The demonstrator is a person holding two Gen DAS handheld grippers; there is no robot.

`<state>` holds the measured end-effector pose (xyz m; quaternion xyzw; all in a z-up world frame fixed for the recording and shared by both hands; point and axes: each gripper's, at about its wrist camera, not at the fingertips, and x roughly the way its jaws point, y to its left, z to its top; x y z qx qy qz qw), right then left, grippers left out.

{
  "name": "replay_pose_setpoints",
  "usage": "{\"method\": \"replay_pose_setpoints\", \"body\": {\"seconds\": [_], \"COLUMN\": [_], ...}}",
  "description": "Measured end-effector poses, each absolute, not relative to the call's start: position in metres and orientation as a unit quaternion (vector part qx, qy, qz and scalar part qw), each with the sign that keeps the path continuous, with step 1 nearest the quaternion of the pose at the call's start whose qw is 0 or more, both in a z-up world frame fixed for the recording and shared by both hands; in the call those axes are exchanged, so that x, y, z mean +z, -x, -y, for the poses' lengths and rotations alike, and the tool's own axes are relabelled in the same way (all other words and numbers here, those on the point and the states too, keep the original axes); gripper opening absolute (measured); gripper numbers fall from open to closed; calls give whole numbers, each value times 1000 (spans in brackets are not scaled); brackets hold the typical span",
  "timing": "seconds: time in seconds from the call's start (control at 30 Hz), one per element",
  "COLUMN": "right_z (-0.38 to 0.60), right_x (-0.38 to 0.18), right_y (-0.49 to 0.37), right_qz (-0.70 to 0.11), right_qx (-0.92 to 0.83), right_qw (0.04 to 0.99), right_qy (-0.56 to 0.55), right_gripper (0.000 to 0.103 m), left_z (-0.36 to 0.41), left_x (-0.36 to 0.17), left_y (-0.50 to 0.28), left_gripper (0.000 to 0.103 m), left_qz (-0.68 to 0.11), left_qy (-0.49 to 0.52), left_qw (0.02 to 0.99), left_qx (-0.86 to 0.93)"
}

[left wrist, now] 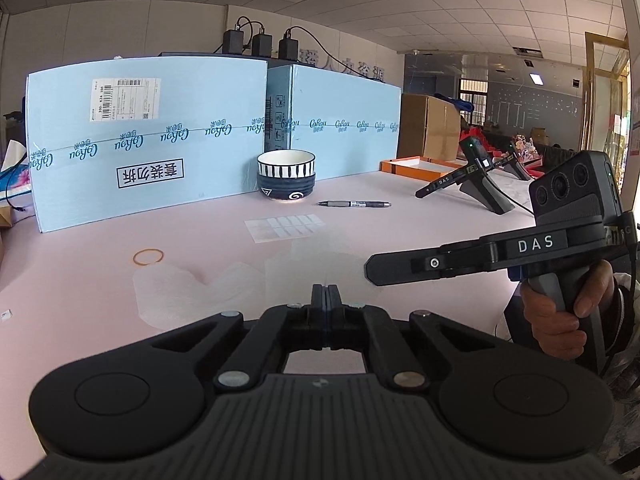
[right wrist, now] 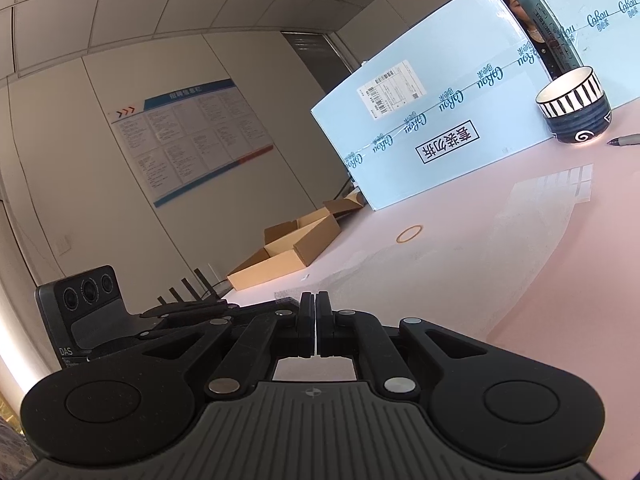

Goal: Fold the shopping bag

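- Black left gripper: fingers pressed together, tips at near edge of bag; pinch on film can't be told.
- Black right gripper: fingers together, same edge.
- Clear thin plastic shopping bag: flat on pink table.
- Beyond bag: tan rubber band, grey pen, striped ceramic bowl, pale blue cartons.

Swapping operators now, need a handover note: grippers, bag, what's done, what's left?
Left gripper: shut, apparently pinching the bag's near edge.
Right gripper: shut, at the bag edge too; grip not clear.
Bag: clear plastic, spread flat on the pink table, handles toward the rubber band.
Done: bag laid out.
Left: all folds.
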<state>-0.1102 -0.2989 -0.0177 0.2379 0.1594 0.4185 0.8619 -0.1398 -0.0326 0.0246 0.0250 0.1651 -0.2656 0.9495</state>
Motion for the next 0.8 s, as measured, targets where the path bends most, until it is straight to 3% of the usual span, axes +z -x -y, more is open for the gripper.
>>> {"method": "replay_pose_setpoints", "body": {"seconds": [0.4,0.47,0.53,0.6,0.7,0.8], "right_z": [342,342,334,326,315,303], "right_x": [-16,-19,-20,-17,-6,3], "right_y": [109,105,101,101,105,109], "right_qz": [-132,-146,-155,-155,-142,-139], "right_qx": [336,338,348,361,385,407], "right_qw": [891,884,877,871,863,858], "right_qy": [-275,-288,-293,-294,-294,-282], "right_gripper": [4,14,33,34,49,53], "left_z": [-44,-54,-54,-47,-28,-6], "left_x": [50,50,48,47,44,37], "left_y": [145,151,156,159,163,164], "left_gripper": [0,0,0,0,0,1], "left_qz": [-115,-119,-122,-126,-134,-150], "left_qy": [-31,-5,2,3,-1,-13], "left_qw": [993,992,991,990,983,975], "left_qx": [-26,-32,-48,-71,-125,-164]}}
